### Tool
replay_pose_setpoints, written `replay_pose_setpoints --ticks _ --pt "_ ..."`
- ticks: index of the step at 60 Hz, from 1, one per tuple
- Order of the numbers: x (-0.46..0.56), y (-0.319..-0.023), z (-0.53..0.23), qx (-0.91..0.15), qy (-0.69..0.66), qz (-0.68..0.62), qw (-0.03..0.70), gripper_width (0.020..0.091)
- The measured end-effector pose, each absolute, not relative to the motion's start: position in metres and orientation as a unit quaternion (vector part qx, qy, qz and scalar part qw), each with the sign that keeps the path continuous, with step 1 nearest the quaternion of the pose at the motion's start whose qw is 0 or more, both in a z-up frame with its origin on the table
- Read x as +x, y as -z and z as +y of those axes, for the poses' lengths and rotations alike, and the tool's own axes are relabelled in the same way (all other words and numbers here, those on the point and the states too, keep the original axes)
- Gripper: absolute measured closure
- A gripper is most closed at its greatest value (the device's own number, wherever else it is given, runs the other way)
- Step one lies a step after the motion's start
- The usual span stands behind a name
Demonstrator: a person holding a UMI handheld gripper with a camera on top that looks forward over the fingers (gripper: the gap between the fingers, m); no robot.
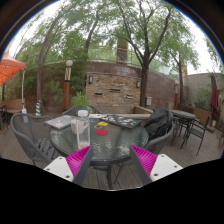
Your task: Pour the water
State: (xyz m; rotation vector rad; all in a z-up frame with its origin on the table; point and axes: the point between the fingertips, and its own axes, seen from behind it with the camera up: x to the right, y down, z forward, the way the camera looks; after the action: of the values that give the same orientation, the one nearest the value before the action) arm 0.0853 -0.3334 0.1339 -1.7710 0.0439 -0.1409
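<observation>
Approach step, nothing grasped. Gripper [112, 160] fingers spread, empty, low-center frame. Bottle [83, 129] upright on glass table [120, 145], center frame, just beyond the pads. Cup [102, 130] beside it. Next: advance fwd, center fingers round bottle, clamp.

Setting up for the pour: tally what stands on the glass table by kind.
Bottle: 1
Red item, likely a cup: 1
Total: 2
Both stand on the table, beyond the gripper, whose fingers are open and hold nothing.
</observation>
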Motion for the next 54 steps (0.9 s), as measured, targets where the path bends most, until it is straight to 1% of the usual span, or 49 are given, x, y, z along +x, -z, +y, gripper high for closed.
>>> replay_pose_setpoints --ticks 8,13,23,27,36,46,54 --pt "0.080 -0.133 -0.333 -0.774 0.037 0.022 0.631 0.0271" --pt "0.070 -0.124 -0.318 -0.777 0.009 0.030 0.629 0.0270" --pt "0.051 -0.120 -0.290 -0.769 0.001 0.013 0.639 0.0265" --pt "0.038 -0.120 -0.274 -0.760 -0.003 0.007 0.650 0.0264" --pt "-0.006 -0.110 -0.234 -0.752 -0.033 -0.012 0.658 0.0267" --pt "-0.029 -0.096 -0.183 -0.747 -0.011 -0.027 0.665 0.0273" --pt "-0.027 -0.092 -0.141 -0.740 0.022 -0.029 0.671 0.0275"
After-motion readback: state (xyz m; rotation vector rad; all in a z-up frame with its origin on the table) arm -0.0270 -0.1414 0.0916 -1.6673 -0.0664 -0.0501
